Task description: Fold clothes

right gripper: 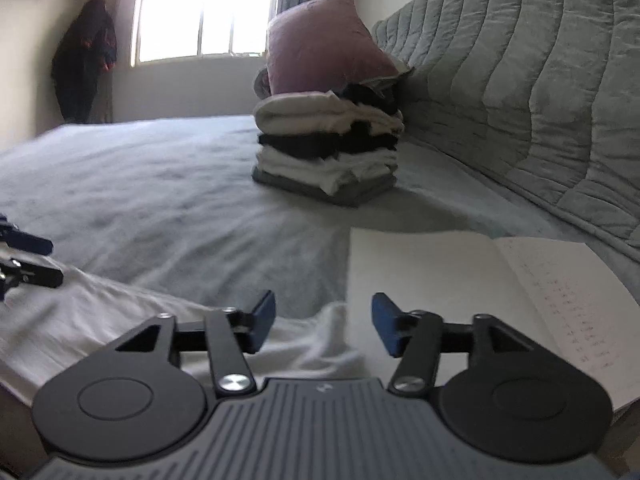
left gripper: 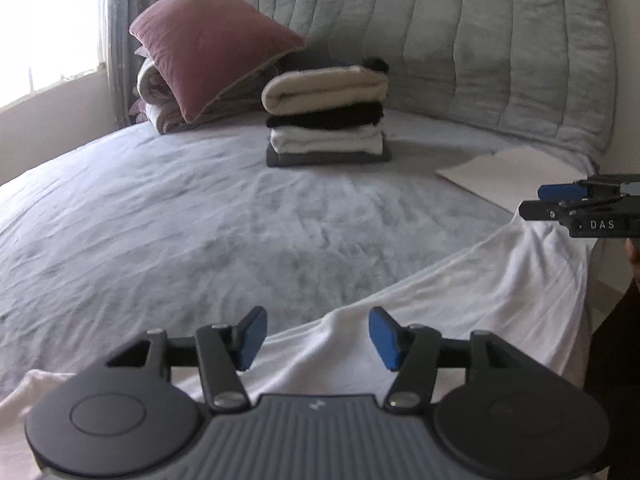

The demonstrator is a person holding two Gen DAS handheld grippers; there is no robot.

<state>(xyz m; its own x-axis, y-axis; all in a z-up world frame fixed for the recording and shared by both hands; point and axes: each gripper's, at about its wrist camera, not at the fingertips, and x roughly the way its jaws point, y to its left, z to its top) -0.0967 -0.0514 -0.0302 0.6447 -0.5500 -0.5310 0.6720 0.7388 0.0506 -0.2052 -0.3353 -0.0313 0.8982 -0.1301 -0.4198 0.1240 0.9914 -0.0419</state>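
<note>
Grippers first: the left gripper (left gripper: 316,338) hangs spread wide over the near edge of a white garment (left gripper: 480,296), gripping nothing; the right gripper (right gripper: 323,328) is likewise parted and empty above the same cloth, beside an open notebook (right gripper: 500,292). The garment lies along the bed's (left gripper: 180,216) near edge, rumpled and loose, not yet a tidy fold. Farther back, by the headboard, a stack (left gripper: 326,114) of folded pieces stands. So I judge several pieces done, this one left.

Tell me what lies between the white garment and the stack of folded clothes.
Only bare grey bedsheet lies between the white garment and the stack of folded clothes, clearest in the left wrist view.
</note>
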